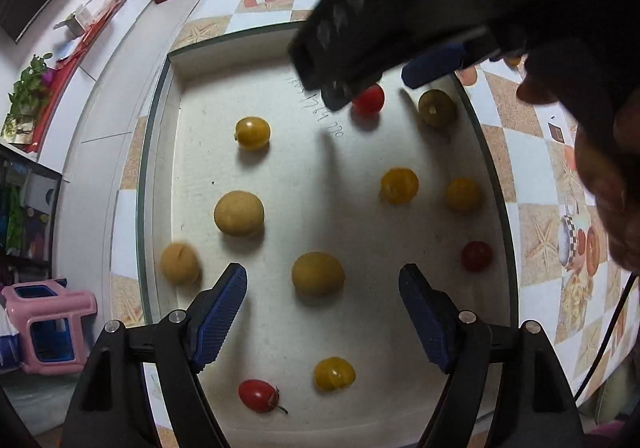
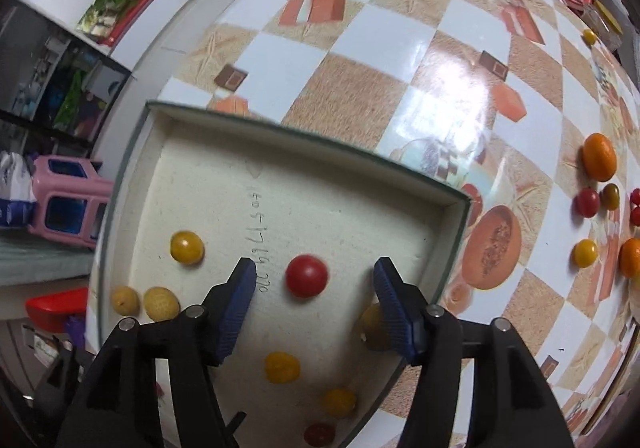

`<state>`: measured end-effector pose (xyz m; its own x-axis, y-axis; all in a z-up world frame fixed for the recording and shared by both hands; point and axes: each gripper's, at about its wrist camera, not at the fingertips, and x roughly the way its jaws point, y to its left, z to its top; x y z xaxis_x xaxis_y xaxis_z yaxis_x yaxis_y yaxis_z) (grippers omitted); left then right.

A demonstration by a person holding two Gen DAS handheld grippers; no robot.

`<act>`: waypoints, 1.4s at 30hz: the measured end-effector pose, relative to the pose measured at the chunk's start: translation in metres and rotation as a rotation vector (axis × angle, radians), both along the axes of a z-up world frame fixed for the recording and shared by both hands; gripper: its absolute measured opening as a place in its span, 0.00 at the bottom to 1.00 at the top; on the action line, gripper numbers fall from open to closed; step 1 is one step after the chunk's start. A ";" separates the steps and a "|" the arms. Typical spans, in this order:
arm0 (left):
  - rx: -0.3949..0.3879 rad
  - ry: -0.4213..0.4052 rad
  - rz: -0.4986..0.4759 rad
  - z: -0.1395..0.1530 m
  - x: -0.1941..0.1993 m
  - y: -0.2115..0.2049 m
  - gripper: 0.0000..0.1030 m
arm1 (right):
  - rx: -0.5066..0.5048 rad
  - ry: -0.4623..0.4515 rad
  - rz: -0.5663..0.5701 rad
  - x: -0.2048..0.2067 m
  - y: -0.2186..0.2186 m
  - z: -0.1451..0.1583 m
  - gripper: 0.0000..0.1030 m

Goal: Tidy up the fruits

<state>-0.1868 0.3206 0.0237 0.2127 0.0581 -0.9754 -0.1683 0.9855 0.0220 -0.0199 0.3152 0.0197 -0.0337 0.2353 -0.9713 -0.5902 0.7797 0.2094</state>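
Note:
A shallow white tray [image 1: 224, 43] with a green rim holds several small fruits: yellow and red cherry tomatoes and tan round fruits. My left gripper [image 1: 322, 280] is open above the tray, with a tan fruit [image 1: 318, 274] between its blue pads. My right gripper [image 2: 314, 274] is open over the tray's far end, with a red tomato [image 2: 307, 275] lying between its fingertips. The right gripper also shows in the left wrist view [image 1: 372, 83], above the same red tomato [image 1: 370, 99]. A greenish tomato [image 2: 374, 328] is partly hidden behind the right finger.
The tray [image 2: 320, 139] sits on a checkered table [image 2: 400, 47]. More loose fruits lie on the table at the right: an orange one [image 2: 599, 157], a red tomato [image 2: 587, 202], a yellow tomato [image 2: 585, 253]. A pink stool [image 2: 66, 193] stands off the table's left side.

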 end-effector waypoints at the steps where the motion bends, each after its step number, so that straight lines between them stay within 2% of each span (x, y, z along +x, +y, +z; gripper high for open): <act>1: 0.000 -0.001 0.003 0.002 -0.002 0.000 0.77 | 0.008 0.004 -0.010 0.001 -0.002 0.002 0.64; 2: 0.000 0.001 0.004 0.004 -0.003 0.000 0.77 | 0.022 0.008 -0.025 0.003 -0.005 0.008 0.66; 4: -0.017 0.004 0.002 0.009 -0.005 0.001 0.77 | 0.042 0.006 -0.034 0.002 -0.010 0.019 0.79; 7: -0.027 -0.012 0.001 0.021 -0.011 0.001 0.78 | 0.056 -0.029 -0.039 -0.006 -0.019 0.040 0.82; 9: -0.044 -0.017 0.008 0.028 -0.012 0.003 1.00 | 0.041 -0.048 -0.042 -0.015 -0.027 0.051 0.87; 12: -0.030 -0.024 0.005 0.039 -0.018 0.004 1.00 | 0.041 -0.042 -0.062 -0.027 -0.040 0.061 0.97; 14: -0.035 -0.010 -0.001 0.041 -0.019 0.013 1.00 | 0.043 -0.039 -0.078 -0.034 -0.046 0.065 1.00; 23: 0.030 -0.035 -0.035 0.068 -0.033 0.014 1.00 | -0.030 -0.088 -0.093 -0.064 -0.075 0.086 1.00; 33: 0.046 0.018 -0.095 0.087 -0.042 0.014 1.00 | -0.084 -0.089 -0.096 -0.091 -0.097 0.102 1.00; 42: 0.081 0.033 -0.148 0.096 -0.048 0.015 1.00 | -0.102 -0.078 -0.088 -0.103 -0.104 0.109 1.00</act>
